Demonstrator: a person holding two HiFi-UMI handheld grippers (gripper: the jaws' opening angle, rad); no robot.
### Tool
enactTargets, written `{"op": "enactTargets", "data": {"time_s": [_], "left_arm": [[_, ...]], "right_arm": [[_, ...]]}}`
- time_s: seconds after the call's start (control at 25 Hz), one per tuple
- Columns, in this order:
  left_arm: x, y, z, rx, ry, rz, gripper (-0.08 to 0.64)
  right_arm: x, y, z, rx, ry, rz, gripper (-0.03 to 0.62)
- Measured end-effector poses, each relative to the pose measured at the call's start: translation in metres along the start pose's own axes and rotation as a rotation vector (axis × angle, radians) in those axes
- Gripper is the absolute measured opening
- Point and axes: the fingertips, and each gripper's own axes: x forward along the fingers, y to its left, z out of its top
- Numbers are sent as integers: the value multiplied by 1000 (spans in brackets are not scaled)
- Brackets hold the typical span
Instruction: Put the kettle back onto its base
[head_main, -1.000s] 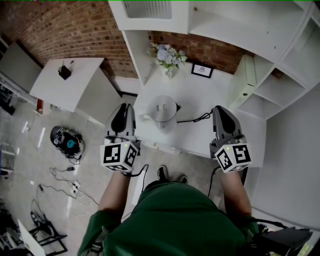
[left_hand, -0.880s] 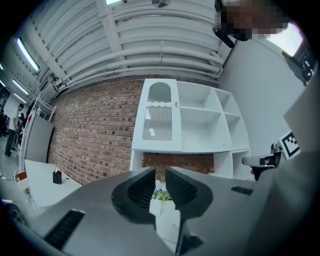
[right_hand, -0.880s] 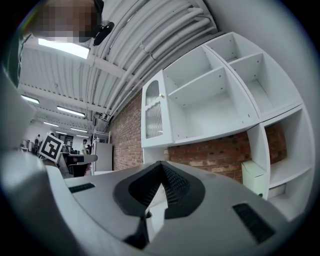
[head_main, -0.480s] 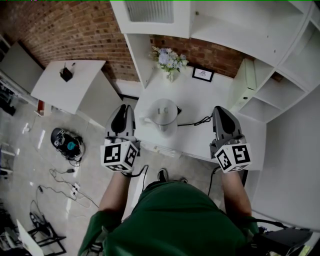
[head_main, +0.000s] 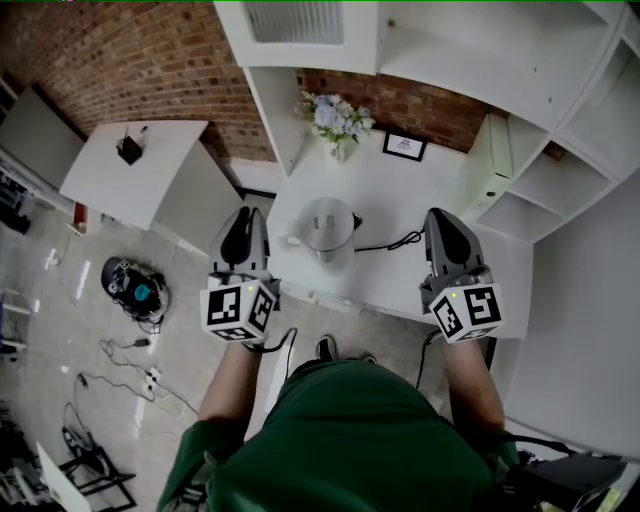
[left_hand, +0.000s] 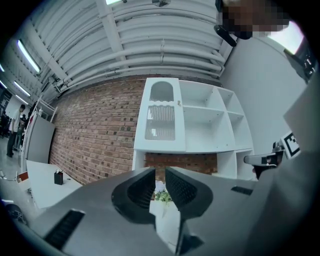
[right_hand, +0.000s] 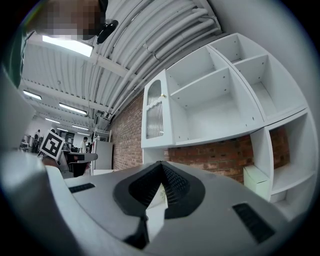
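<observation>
A white and silver kettle (head_main: 328, 228) stands upright on the white counter (head_main: 400, 275), its handle toward the counter's left edge. A black cord (head_main: 395, 241) runs off to its right. The kettle hides whatever is under it, so I cannot tell if the base is there. My left gripper (head_main: 246, 213) is level at the counter's left edge, just left of the kettle and apart from it. Its jaws are shut and hold nothing (left_hand: 160, 170). My right gripper (head_main: 438, 215) hovers right of the cord, its tips meeting and empty (right_hand: 161, 164).
A vase of flowers (head_main: 337, 118) and a small picture frame (head_main: 404, 146) stand at the back of the counter against the brick wall. White shelving (head_main: 560, 160) rises on the right. A white table (head_main: 130, 170) stands to the left, with cables and a round device (head_main: 135, 285) on the floor.
</observation>
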Motion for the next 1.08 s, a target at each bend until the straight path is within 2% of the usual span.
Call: {"op": "enactTargets", "data": {"time_s": [1.08], "left_arm": [[6,18,-21,-12,43,5,74]], "right_arm": [[18,7,-9,2,13,2,11]]}}
